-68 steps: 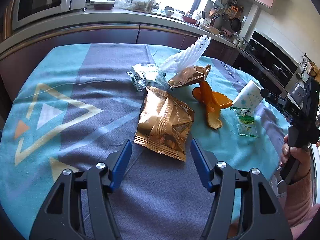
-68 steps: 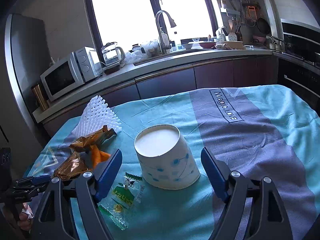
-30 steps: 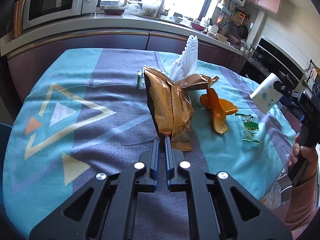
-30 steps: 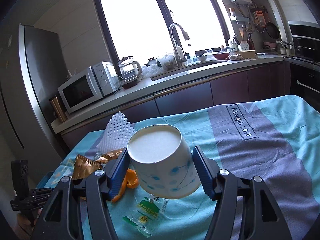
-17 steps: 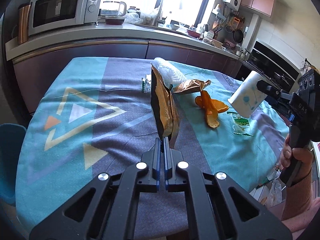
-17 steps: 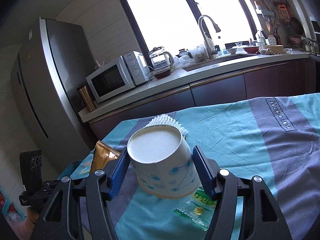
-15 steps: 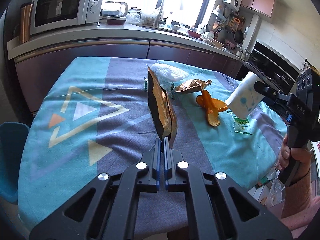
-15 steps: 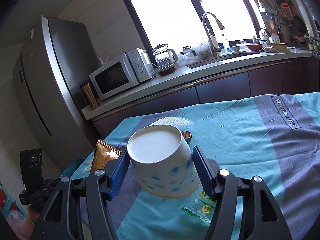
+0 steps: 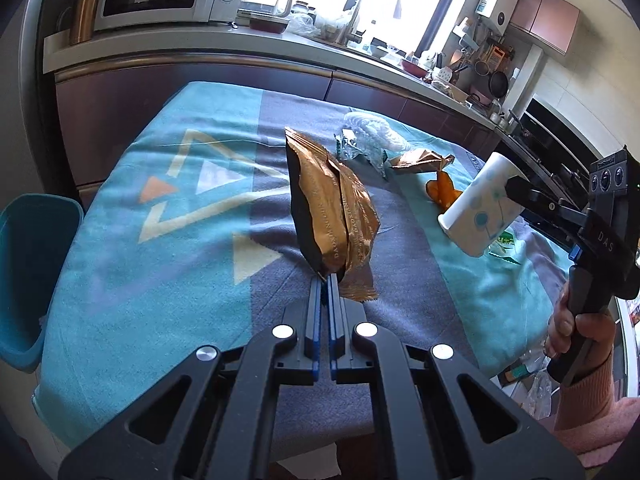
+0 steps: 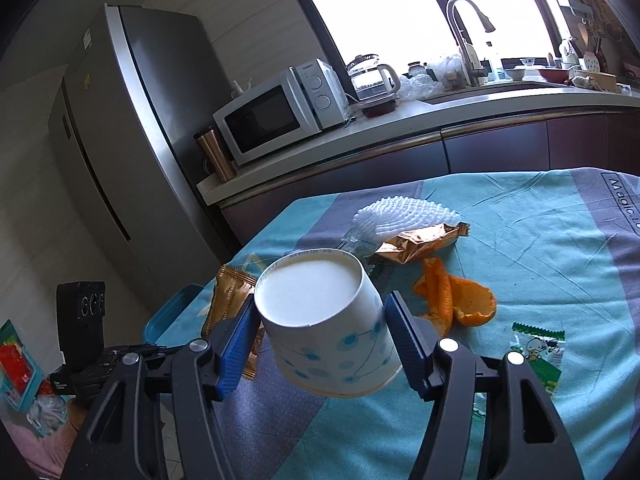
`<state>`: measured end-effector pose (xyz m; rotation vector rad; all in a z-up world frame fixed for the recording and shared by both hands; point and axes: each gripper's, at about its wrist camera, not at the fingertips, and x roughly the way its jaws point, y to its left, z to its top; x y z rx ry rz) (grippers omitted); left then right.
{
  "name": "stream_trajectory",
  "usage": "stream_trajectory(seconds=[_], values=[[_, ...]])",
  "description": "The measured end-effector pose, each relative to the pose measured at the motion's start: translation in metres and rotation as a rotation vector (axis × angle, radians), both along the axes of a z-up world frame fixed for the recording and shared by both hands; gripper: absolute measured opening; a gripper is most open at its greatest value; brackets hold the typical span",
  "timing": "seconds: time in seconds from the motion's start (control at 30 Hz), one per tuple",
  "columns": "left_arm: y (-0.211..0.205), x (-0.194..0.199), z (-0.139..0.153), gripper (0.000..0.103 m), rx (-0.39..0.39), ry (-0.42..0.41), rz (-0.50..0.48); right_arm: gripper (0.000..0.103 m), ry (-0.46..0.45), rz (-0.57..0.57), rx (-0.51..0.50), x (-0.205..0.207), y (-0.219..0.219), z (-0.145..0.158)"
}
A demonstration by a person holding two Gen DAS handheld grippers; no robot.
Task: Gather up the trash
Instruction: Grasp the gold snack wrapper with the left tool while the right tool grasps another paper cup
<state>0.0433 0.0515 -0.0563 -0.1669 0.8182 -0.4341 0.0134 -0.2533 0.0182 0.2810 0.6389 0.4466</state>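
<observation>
While left tool (image 9: pixel 325 280) pinches gold bag (image 9: pixel 332 216), right tool (image 10: pixel 320 330) clamps cup (image 10: pixel 324 320) above orange peel (image 10: pixel 456 300)

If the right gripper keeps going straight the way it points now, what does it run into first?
Probably the tablecloth just short of the smaller gold wrapper and white foam net; the paper cup held in the right gripper would touch down first. Depth is unclear.

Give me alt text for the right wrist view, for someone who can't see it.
The right gripper holds a white paper cup with blue dots above a teal and purple tablecloth. Behind it lie orange peel, a gold wrapper, white foam netting and a green candy wrapper.
</observation>
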Motion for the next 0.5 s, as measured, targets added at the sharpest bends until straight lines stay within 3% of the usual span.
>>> stream_trajectory(seconds=[0.2, 0.5], values=[[0.002, 0.004, -0.007, 0.008, -0.004, 0.027, 0.001, 0.062, 0.028, 0.049, 0.006, 0.008, 0.02, -0.009], [0.007, 0.013, -0.017, 0.038, -0.05, 0.064, -0.003, 0.062, 0.038, 0.112, -0.024, 0.017, 0.05, -0.012]])
